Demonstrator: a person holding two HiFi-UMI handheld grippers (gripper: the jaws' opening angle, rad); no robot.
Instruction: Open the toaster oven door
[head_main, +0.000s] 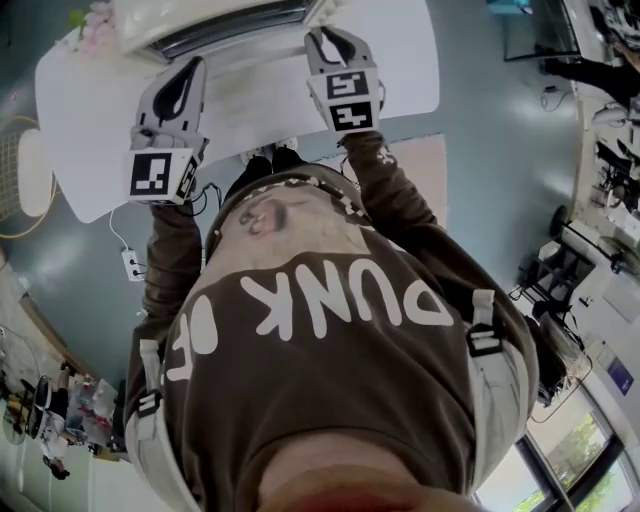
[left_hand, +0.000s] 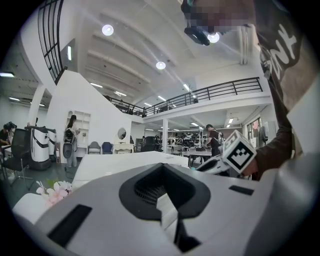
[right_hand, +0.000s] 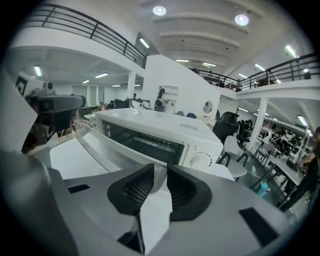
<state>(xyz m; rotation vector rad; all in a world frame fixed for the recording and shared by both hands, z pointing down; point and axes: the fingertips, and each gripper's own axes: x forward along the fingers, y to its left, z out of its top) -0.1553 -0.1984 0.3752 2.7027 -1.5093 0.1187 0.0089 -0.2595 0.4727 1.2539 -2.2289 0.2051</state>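
Toaster oven (right_hand: 165, 131): white, at the far edge of a white table (head_main: 400, 60), dial (right_hand: 201, 160) at its right end. Door (right_hand: 100, 146): swung down and open, glass panel sloping toward the right gripper view, dark cavity and rack exposed behind it. Right gripper (right_hand: 160, 171): jaws drawn close with a narrow gap, a pale sliver of the door's near edge pinched between the black pads; in the head view it (head_main: 331, 36) reaches to the oven's right front corner, marker cube (head_main: 350, 98) toward the person. Left gripper (head_main: 193, 66): held over the table near the oven's left front, whether it touches cannot be told; in its own view (left_hand: 163, 169) the pads are pressed together with nothing between them. Second cube (head_main: 160, 172): at that gripper's rear. Flowers (head_main: 95, 30): pink, on the table's left end beside the oven. Sweatshirt (head_main: 330, 330): brown with white lettering, fills the lower head view. Power strip (head_main: 132, 263): white, on the grey floor below the table's left side.
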